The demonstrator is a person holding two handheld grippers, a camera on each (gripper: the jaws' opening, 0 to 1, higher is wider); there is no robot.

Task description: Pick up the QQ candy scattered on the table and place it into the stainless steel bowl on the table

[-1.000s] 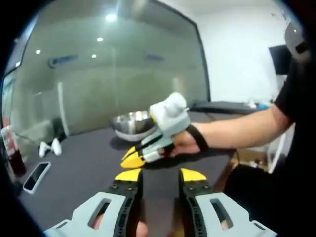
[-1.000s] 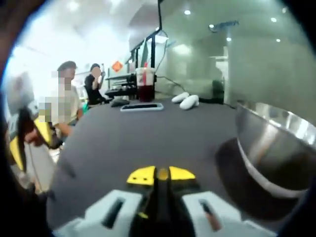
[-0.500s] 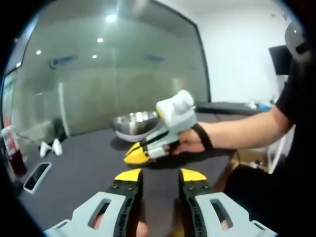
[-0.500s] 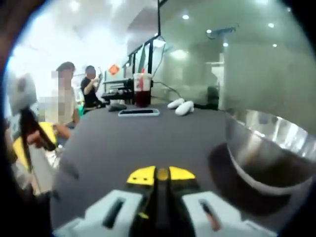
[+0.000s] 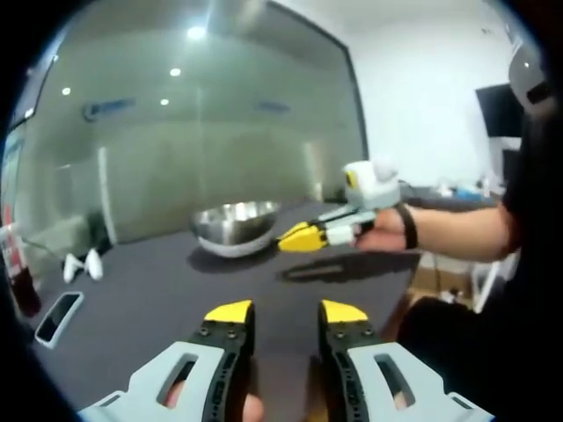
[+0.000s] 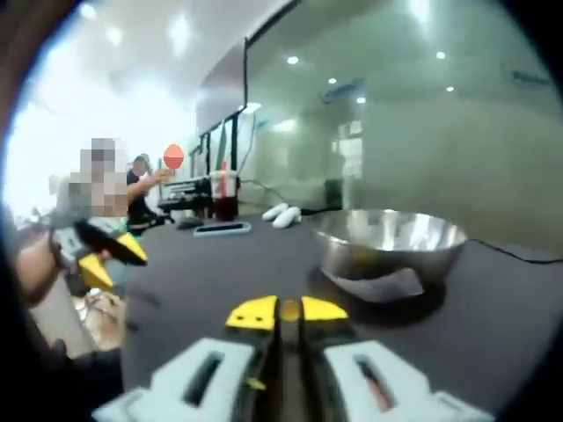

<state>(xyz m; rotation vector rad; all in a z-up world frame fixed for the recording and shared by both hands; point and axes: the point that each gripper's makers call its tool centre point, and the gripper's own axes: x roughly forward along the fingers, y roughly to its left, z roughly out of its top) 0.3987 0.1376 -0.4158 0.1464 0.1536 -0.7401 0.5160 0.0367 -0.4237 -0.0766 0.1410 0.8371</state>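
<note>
Across the whole near ground lies the dark table (image 5: 132, 290), broad and matte, with its right edge dropping away beside the person's arm (image 5: 466, 233) in the left gripper view. Far along it stands the stainless steel bowl (image 6: 391, 246), upright, its rim wide and its polished wall likely slick and quick to ring or skid if knocked. Far to the left sit a phone (image 5: 54, 315), a red drink (image 6: 224, 189) and two small white objects (image 5: 79, 264), well apart from the bowl, so open tabletop remains on every side of it. The right gripper (image 6: 288, 309) has its yellow tips pressed together; whether a QQ candy is pinched between them I cannot tell (nothing shows at the seam), and it hangs just beside the bowl's rim in the left gripper view. The left gripper (image 5: 286, 312) hovers near, jaws parted and holding nothing. No scattered candy is clear on the cloth. Such a sweet should be light, soft and springy, perhaps tacky, so I judge it best taken across its middle with a gentle squeeze.
</note>
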